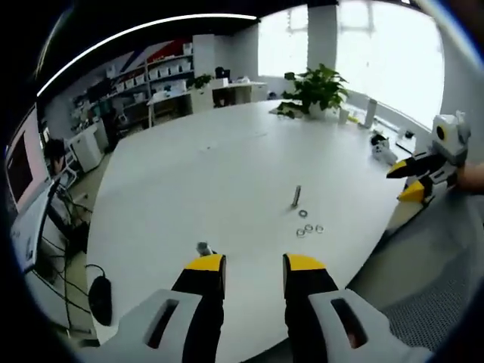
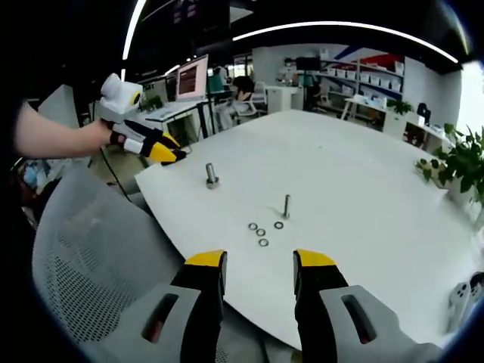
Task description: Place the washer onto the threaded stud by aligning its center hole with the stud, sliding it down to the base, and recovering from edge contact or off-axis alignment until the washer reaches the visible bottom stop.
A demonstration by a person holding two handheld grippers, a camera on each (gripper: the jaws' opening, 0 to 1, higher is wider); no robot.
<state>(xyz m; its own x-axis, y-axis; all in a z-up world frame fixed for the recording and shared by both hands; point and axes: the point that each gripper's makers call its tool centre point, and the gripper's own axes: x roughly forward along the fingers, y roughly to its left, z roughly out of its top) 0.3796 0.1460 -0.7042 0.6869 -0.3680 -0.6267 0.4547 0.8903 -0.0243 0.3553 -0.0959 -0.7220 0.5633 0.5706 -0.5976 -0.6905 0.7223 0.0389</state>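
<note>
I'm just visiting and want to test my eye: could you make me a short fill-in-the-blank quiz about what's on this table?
1. The loose washers lying beside the upright stud number ____.
2. Both the left gripper and the right gripper have jaws that stand ____.
3. The jaw tips of both grippers are coloured ____.
4. The potted plant stands on the ____ table.

Missing words: four; open; yellow; white

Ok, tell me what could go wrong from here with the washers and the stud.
The washers lie flat and close together, so the open right gripper may struggle to lift an edge, or nudge two at once. The threaded stud stands thin and upright right beside them; a sideways bump could topple it. The second bolt near the table edge might be mistaken for the target.
</note>
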